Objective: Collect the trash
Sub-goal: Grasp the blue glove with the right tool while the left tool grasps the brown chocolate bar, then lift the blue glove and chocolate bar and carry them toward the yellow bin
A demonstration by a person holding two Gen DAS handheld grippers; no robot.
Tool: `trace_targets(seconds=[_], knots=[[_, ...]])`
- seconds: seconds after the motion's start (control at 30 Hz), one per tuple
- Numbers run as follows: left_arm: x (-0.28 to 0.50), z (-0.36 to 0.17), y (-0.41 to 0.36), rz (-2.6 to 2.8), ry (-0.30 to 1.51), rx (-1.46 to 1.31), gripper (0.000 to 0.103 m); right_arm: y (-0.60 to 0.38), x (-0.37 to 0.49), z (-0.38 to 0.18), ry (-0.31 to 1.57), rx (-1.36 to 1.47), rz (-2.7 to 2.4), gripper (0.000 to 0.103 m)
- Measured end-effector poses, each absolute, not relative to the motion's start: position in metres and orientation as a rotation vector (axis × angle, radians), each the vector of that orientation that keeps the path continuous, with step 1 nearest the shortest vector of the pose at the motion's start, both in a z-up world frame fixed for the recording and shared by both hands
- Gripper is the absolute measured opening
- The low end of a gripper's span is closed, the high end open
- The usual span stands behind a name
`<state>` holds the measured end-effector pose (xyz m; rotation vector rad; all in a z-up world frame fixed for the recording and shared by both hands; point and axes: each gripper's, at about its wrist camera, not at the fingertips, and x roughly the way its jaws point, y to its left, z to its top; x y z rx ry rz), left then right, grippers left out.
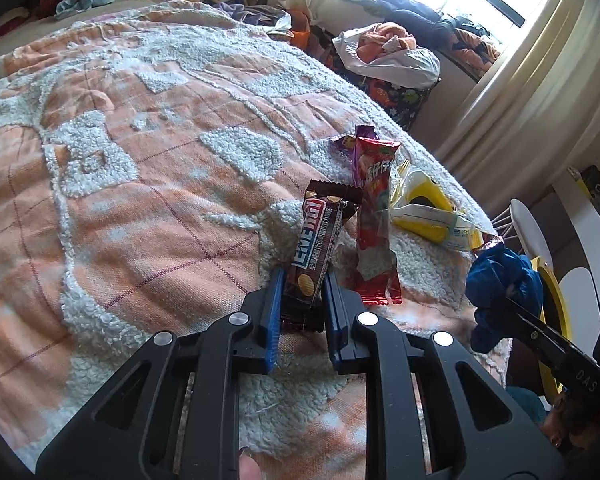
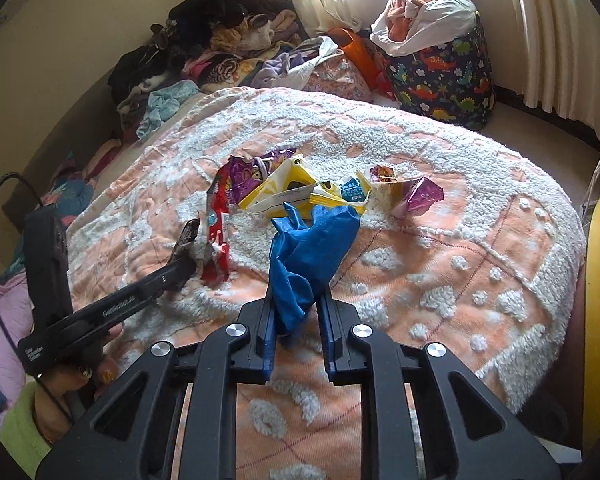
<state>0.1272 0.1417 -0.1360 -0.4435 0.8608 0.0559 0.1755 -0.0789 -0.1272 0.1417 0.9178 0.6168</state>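
Only our left wrist view shows the left gripper (image 1: 302, 280) clamped on the brown wrapper (image 1: 318, 240). Our right gripper (image 2: 294, 300) pinches the blue glove (image 2: 308, 248), near the bedspread's (image 2: 460, 280) edge; 3 wrappers lie beyond

Brown snack wrapper (image 1: 318, 236) and crumpled blue glove (image 2: 306, 252) stand pinched upright; other wrappers (image 2: 300, 190), seemingly empty, lie beyond

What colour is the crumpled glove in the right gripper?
Blue glove, pinched in the right gripper; clearest in the right wrist view.
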Motion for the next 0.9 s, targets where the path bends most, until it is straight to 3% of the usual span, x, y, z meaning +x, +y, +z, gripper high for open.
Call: trace_targets(seconds=[0.9], knots=[[0.120, -0.087, 0.119, 0.026, 0.774, -0.410, 0.013, -0.107, 0.146, -0.096, 0.822, 0.132, 0.643, 0.018]])
